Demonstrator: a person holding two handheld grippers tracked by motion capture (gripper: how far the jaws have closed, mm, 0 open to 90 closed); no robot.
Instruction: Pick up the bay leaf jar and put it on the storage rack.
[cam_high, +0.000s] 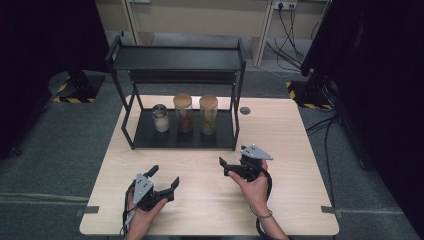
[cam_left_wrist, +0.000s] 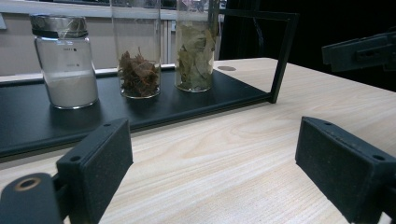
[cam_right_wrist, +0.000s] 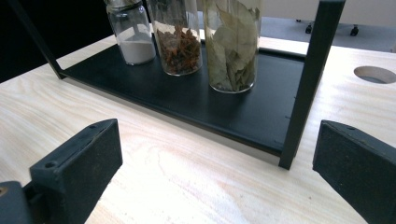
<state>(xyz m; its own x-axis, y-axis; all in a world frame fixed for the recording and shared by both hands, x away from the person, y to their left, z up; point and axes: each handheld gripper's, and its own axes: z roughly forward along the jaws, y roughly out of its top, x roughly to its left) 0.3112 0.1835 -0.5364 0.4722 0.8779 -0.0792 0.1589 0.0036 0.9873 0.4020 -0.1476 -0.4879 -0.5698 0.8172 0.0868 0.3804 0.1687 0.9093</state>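
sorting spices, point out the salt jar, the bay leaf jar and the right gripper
salt jar (cam_left_wrist: 65, 70) left gripper view, glass body
bay leaf jar (cam_right_wrist: 233, 46) right gripper view, glass side
right gripper (cam_high: 226, 166) high view, between its fingertips

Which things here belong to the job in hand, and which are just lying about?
In the job:
left gripper, open
right gripper, open
white-powder jar
red-spice jar
leaf jar
rack

Just about:
table
table's cable hole
wall cables

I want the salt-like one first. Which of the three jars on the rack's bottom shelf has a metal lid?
The short jar of white powder, leftmost in the high view. Its lid is silvery; the two taller jars beside it have light wooden-looking lids and hold brown spice and leaves.
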